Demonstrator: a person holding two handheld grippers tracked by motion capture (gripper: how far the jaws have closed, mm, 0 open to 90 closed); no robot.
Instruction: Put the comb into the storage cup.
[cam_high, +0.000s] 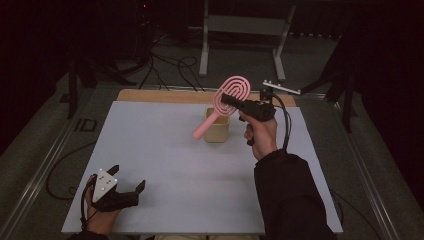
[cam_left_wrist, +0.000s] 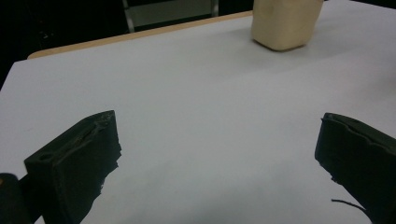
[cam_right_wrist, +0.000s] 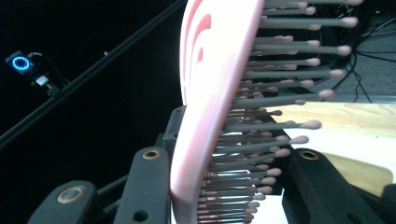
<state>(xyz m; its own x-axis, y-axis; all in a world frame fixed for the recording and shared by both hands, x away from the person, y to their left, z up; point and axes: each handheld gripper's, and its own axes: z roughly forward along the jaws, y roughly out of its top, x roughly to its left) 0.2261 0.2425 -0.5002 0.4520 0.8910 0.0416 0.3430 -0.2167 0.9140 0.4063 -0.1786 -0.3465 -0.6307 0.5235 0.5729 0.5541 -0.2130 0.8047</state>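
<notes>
Right gripper (cam_high: 231, 100): closing on the head of the pink hairbrush (cam_high: 227, 97), in the upper middle of the high view; gripping from both faces, the back against one jaw and the bristles (cam_right_wrist: 275, 126) against the other, probably so the brush is not turning in the grip.
Hairbrush: hanging in the air with the handle (cam_high: 205, 127) pointing down and to the left, crossing in front of the beige cup (cam_high: 217, 131); not touching the surface (cam_high: 165, 150), as far as visible.
Beige cup: standing upright near the far middle of the surface, apparently waiting as the place for the brush.
Left gripper (cam_high: 131, 186): resting at the lower left of the high view, jaws spread wide and holding nothing; keeping away, likely to leave room.
Judgement: handle-down tilt seeming to be preparing an insertion into the cup.
</notes>
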